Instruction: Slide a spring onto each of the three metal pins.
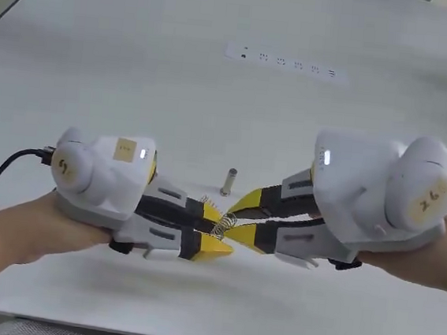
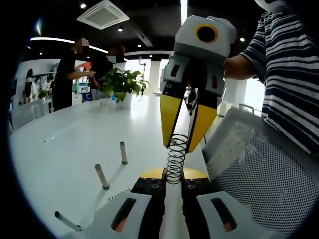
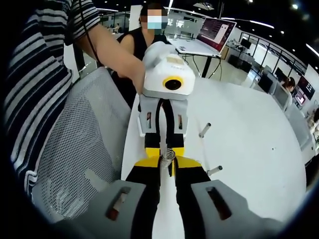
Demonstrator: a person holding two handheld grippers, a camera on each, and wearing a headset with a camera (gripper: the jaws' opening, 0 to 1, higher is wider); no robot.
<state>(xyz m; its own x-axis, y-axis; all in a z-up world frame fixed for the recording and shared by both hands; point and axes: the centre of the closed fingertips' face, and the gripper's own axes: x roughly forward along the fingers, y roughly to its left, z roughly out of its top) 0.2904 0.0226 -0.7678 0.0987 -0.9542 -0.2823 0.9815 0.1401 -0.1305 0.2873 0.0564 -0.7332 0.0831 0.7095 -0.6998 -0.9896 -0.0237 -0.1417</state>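
A small coiled metal spring hangs between my two grippers, which meet tip to tip just above the white table. In the left gripper view the spring rises from my left gripper, which is shut on its lower end. The right gripper's yellow fingers pinch its upper end. My right gripper is shut on the spring. One metal pin stands upright just beyond the tips. Three pins stand left of the jaws.
A white strip with sockets lies far back on the table. The table's near edge runs right under the grippers. A grey mesh chair sits beside the person. Other people and a potted plant are at the far end.
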